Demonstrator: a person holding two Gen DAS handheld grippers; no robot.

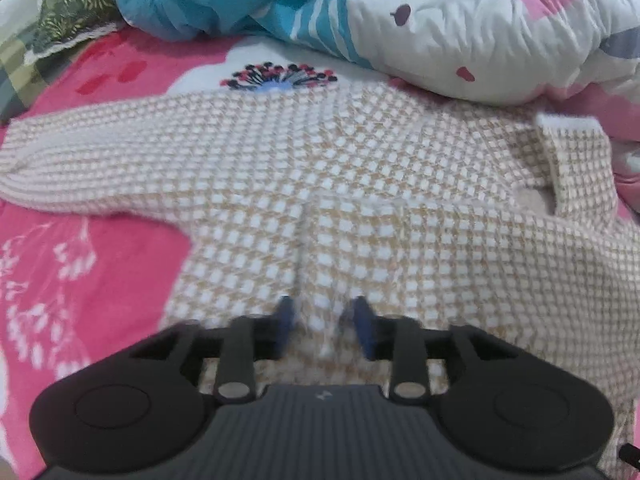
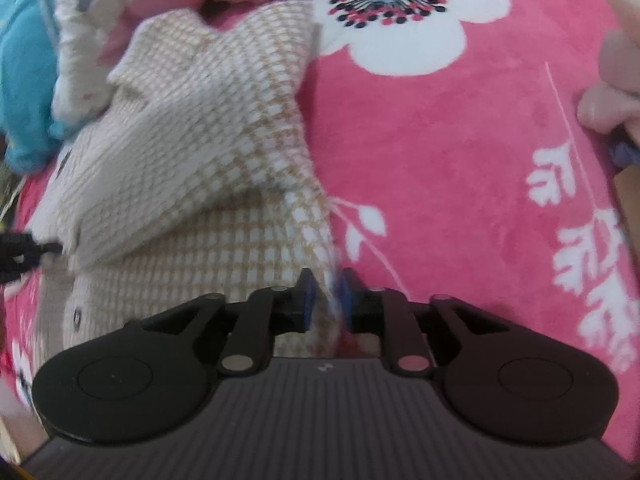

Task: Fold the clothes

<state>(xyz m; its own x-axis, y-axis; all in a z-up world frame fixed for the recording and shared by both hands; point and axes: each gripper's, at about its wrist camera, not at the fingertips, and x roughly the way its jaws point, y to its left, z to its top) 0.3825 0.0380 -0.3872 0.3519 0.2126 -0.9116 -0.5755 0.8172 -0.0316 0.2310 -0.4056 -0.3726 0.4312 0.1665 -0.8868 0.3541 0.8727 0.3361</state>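
Checked knit cardigan spread on pink bed cover; soft, limp, light; left hand-held gripper spread over hem; right hand-held gripper pinching edge at 6 o'clock; grip hem corners

We record soft, even indoor light in both wrist views, with no glare and only faint shadow under the folds of the checked sweater. Both views are soft throughout. Blur is strongest on the blue fingertips of the left gripper and along the sweater edge between the right gripper's pads. Fisheye curvature bows the pink floral bedspread outward, and the corners fall dark. The bundled quilt at the frame edge is smeared.
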